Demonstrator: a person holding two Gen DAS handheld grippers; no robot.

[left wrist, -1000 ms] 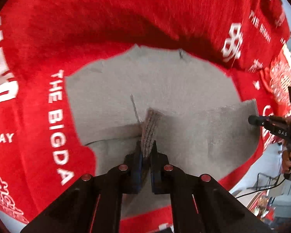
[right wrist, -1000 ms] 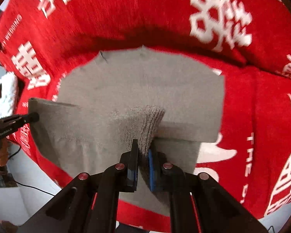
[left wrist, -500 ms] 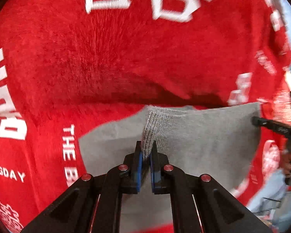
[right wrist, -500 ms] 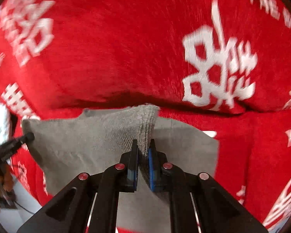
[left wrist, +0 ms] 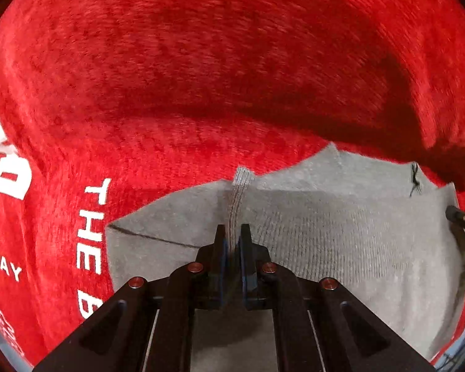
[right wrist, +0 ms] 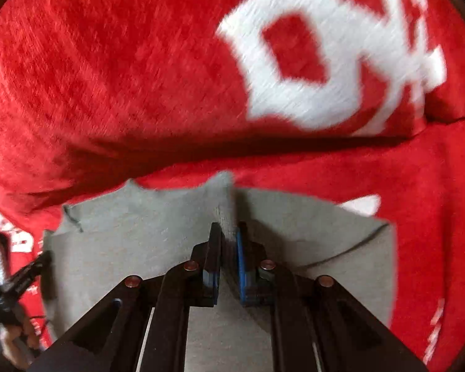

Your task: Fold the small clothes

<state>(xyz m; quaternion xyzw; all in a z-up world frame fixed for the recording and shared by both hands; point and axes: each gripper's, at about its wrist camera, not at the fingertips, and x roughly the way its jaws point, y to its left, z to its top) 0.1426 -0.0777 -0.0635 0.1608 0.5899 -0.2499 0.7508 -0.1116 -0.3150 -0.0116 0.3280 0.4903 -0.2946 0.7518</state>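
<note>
A grey knit garment [left wrist: 341,241] lies folded on a red cloth [left wrist: 201,77] with white lettering. My left gripper [left wrist: 232,229] points steeply down with the garment's ribbed edge pinched up between its pads; its jaws are opening. In the right wrist view the same grey garment [right wrist: 124,248] spreads below my right gripper [right wrist: 228,228], which is shut on a ridge of the folded edge. Both held edges sit close to the garment's far edge. The upper layer hides most of the lower one.
The red cloth [right wrist: 108,62] rises in a thick fold just beyond the garment. The other gripper's black finger [left wrist: 462,220] shows at the right rim of the left view. A black gripper [right wrist: 24,276] and a hand [right wrist: 15,338] show at the lower left of the right view.
Both grippers have carried the lifted grey edge forward and down, over the lower layer to its far edge. The cloth now fills more of each view.
</note>
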